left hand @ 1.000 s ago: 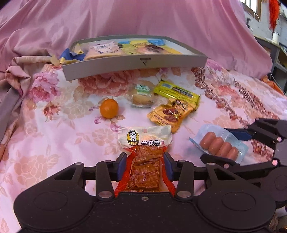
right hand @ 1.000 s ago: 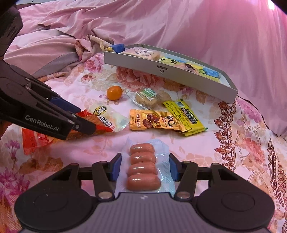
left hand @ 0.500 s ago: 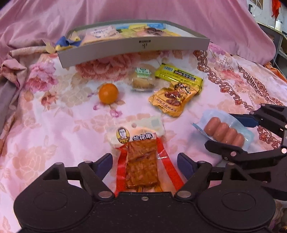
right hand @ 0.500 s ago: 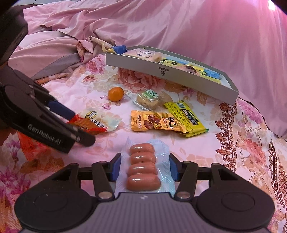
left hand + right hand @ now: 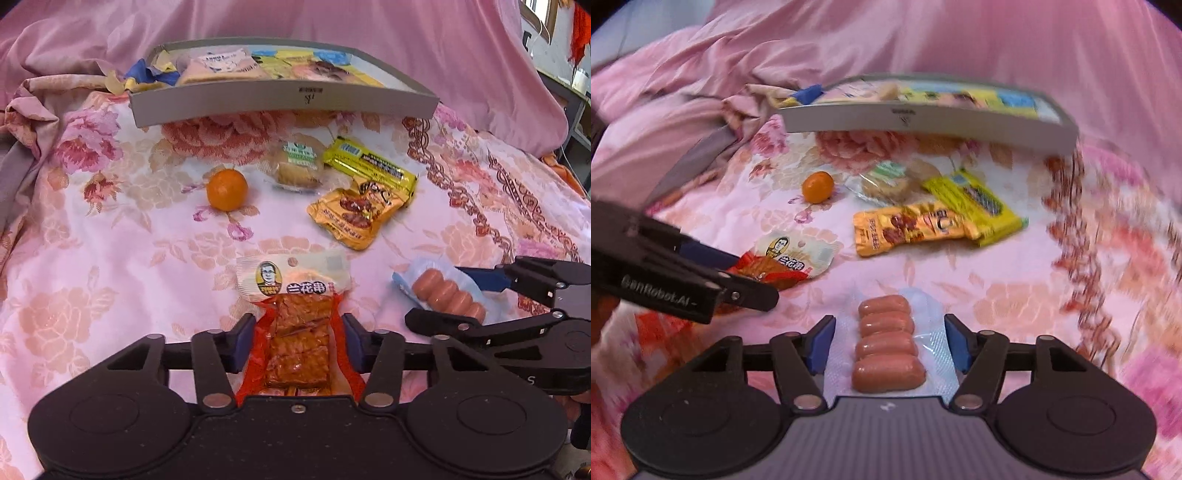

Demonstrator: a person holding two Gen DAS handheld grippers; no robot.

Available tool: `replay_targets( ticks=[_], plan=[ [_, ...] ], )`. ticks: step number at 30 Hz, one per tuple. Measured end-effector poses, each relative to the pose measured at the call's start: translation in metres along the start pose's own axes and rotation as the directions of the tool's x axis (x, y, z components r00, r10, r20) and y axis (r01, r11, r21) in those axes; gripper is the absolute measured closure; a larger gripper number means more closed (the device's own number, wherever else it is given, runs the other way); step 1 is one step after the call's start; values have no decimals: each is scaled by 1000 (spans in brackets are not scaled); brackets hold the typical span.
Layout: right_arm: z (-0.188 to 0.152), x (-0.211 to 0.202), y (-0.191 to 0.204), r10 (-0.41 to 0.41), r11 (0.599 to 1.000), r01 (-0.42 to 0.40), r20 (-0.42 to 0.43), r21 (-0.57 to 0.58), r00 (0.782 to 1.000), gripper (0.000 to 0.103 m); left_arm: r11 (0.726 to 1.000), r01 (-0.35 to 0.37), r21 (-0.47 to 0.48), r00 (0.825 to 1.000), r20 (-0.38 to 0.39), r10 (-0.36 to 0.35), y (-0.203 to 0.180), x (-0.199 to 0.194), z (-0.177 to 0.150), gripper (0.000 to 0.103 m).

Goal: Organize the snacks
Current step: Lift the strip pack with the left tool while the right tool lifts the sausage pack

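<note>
Both grippers point forward and down over a floral bedspread (image 5: 92,229), side by side. The left gripper (image 5: 298,328) straddles a tofu pack (image 5: 297,332); its jaws are closing, and the blue pads sit at the red foil edges, seemingly just touching them. The right gripper (image 5: 889,341) straddles a sausage pack (image 5: 888,347); its jaws are opening, and the pads stand clear of the clear wrap on both sides.

The left view shows the right gripper from the side at the right edge, with the sausage pack between its fingers. The right view, blurred toward its right side, shows the left gripper coming in from the left edge over the tofu pack.

The tofu pack has a white header with a portrait badge and brown slabs in red-edged foil. The sausage pack holds four pink sausages in a row.

Farther up the bedspread lie an orange (image 5: 226,189), a wrapped bun (image 5: 298,164), a yellow bar (image 5: 371,168) and a gold pouch (image 5: 351,218), the last two touching. Beyond them a grey tray (image 5: 280,103) near the far edge holds several packets.
</note>
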State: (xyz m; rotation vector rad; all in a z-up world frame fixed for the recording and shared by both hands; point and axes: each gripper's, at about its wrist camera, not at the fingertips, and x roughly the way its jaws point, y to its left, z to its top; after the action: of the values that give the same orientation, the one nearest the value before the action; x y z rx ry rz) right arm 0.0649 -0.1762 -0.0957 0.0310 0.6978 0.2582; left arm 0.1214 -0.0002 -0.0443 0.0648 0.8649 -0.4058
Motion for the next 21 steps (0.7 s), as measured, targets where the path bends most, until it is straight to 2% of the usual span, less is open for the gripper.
replay_targets(
  ticks=[3, 7, 8, 14, 21],
  plan=[
    [3, 2, 1, -3, 1000, 3, -28, 1, 1000, 34, 1000, -3, -2, 1000, -1, 3, 0, 0, 0, 56],
    [4, 1, 12, -39, 999, 38, -50, -26, 998, 44, 1000, 6, -21, 1000, 5, -6, 3, -3, 0, 61],
    [5, 0, 13, -42, 999, 41, -49, -30, 998, 45, 1000, 9, -23, 1000, 10, -9, 2, -4, 0, 65],
    [5, -6, 23, -63, 993, 60, -27, -99, 998, 50, 1000, 13, -27, 1000, 17, -13, 2, -6, 0, 65],
    [2, -13, 31, -75, 983, 78, 24, -164, 997, 50, 995, 38, -94, 997, 72, -31, 8, -14, 1, 65]
  ],
)
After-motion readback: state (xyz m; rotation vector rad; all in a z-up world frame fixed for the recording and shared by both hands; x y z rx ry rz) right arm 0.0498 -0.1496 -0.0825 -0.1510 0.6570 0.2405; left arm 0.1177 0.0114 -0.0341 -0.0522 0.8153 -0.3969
